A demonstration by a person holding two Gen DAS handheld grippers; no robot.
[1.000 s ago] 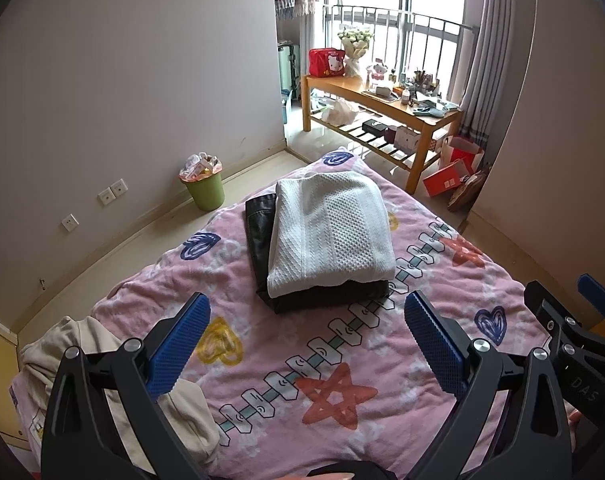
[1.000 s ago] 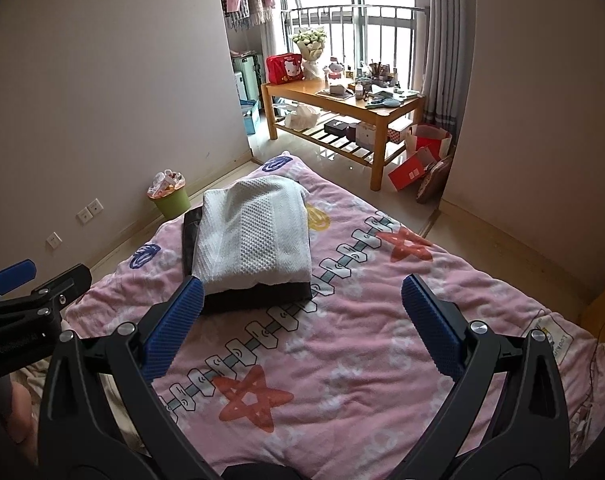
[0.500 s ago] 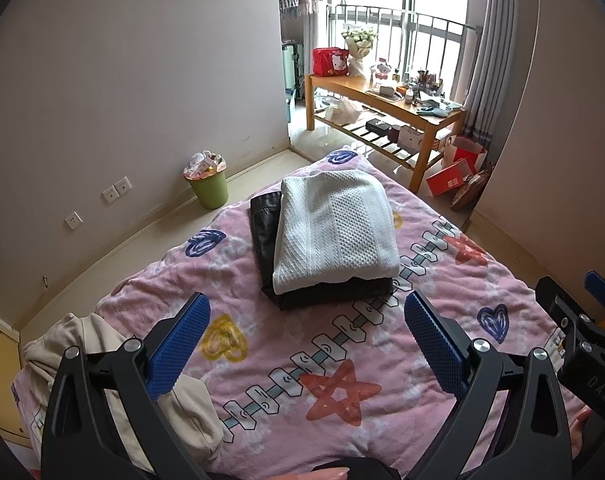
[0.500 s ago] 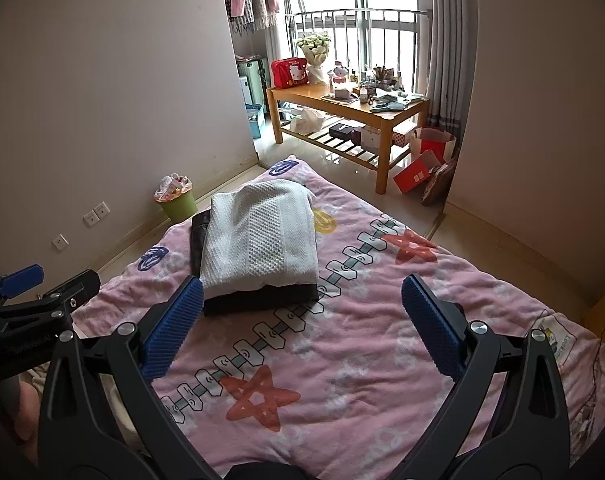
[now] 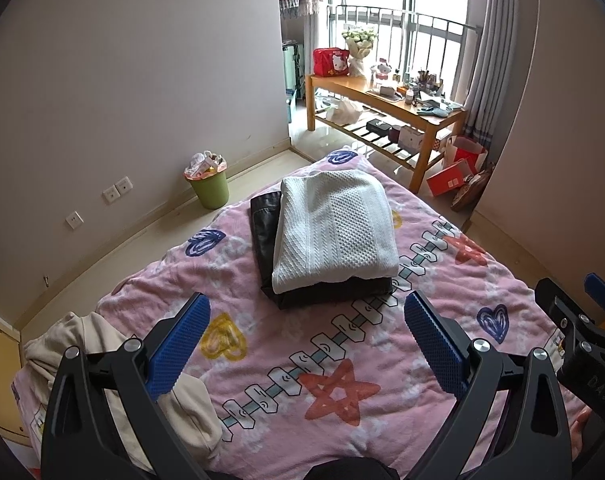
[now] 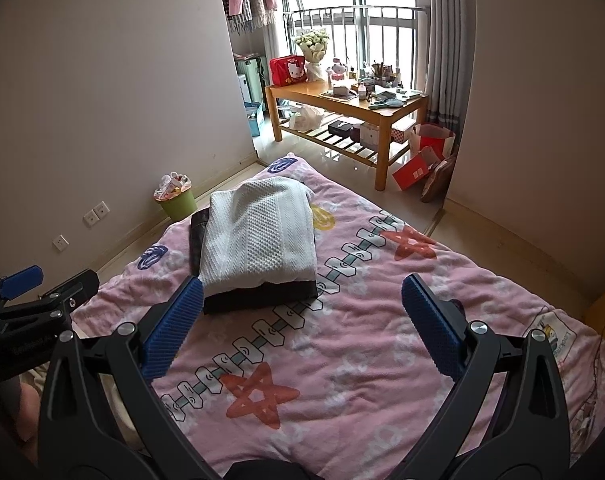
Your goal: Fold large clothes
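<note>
My left gripper (image 5: 306,336) and right gripper (image 6: 302,316) both gape wide, holding nothing. The folded white sweater (image 5: 334,228) lies on a black garment (image 5: 262,232) near the pink blanket's (image 5: 442,292) far edge. My right gripper's body reads "DAS".

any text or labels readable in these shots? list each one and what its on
"DAS": white letters, seen inverted, on the black body of the right gripper at the edge of the left wrist view.
Print on the body of the left gripper: blurred, unreadable.
Label at the corner of the pink blanket: small letters, not legible.
Red bag on the wooden table: cartoon cat face, no readable words.
</note>
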